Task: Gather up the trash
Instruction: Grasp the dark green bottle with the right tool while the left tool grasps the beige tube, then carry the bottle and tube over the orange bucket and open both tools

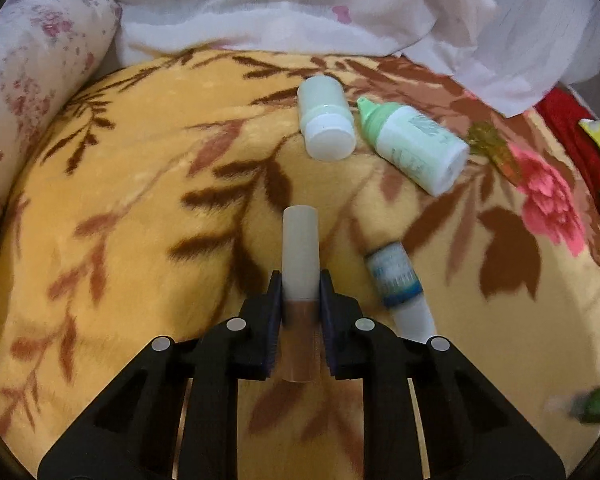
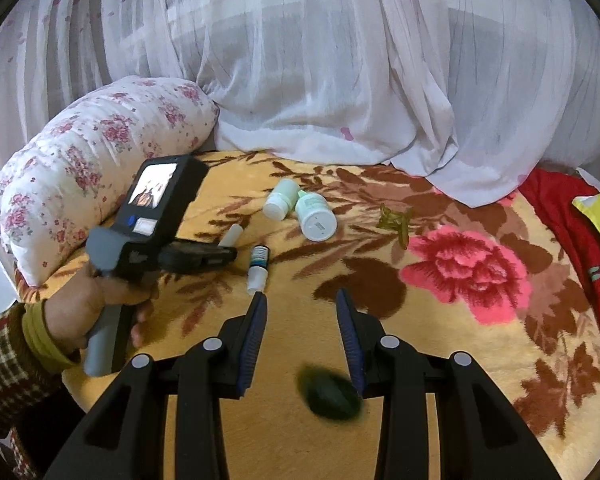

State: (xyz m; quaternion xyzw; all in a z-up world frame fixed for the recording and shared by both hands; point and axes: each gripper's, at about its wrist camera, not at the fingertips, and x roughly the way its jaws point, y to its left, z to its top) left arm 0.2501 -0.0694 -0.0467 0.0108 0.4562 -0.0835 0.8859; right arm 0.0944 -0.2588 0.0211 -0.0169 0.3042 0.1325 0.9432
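My left gripper (image 1: 300, 284) is shut on a slim vial with a white cap and brown body (image 1: 300, 256); it also shows in the right wrist view (image 2: 230, 237). A blue-labelled small tube (image 1: 396, 280) (image 2: 259, 265) lies just right of it. Two white-and-green bottles (image 1: 326, 118) (image 1: 414, 144) lie further on; they also show in the right wrist view (image 2: 279, 199) (image 2: 315, 216). My right gripper (image 2: 302, 300) is open; a blurred dark green object (image 2: 332, 394) shows between its fingers, beside the right one.
All lies on a yellow floral blanket (image 2: 480, 344). An olive wrapper (image 2: 396, 220) lies by the pink flower. A floral quilt roll (image 2: 96, 160) stands left, white curtains (image 2: 320, 80) behind, a red cloth (image 2: 572, 216) right.
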